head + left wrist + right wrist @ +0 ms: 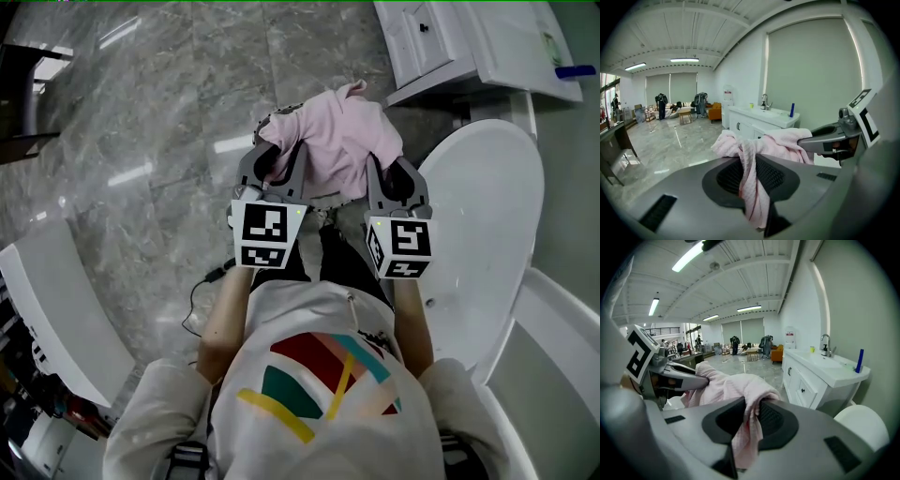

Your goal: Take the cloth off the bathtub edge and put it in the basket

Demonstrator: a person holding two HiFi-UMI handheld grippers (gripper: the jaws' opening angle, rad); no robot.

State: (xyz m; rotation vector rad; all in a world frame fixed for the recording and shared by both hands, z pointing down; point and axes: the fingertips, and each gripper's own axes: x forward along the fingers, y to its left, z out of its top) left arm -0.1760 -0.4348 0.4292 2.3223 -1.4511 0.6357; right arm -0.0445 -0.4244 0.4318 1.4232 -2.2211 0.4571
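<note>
A pale pink cloth point(337, 136) hangs bunched in the air between both grippers, above the grey marble floor. My left gripper point(277, 167) is shut on the cloth's left part; in the left gripper view the pink fabric point(752, 183) runs down between the jaws. My right gripper point(389, 178) is shut on the cloth's right part, and the fabric point(746, 430) is pinched between its jaws in the right gripper view. The white bathtub point(497, 234) lies to the right, below the right gripper. No basket shows in any view.
A white vanity cabinet point(441, 42) with a sink, tap and blue item point(574, 70) stands at the far right. Another white curved object point(56, 319) sits at the lower left. A dark cable point(202, 281) lies on the floor. People stand far off in the hall point(661, 105).
</note>
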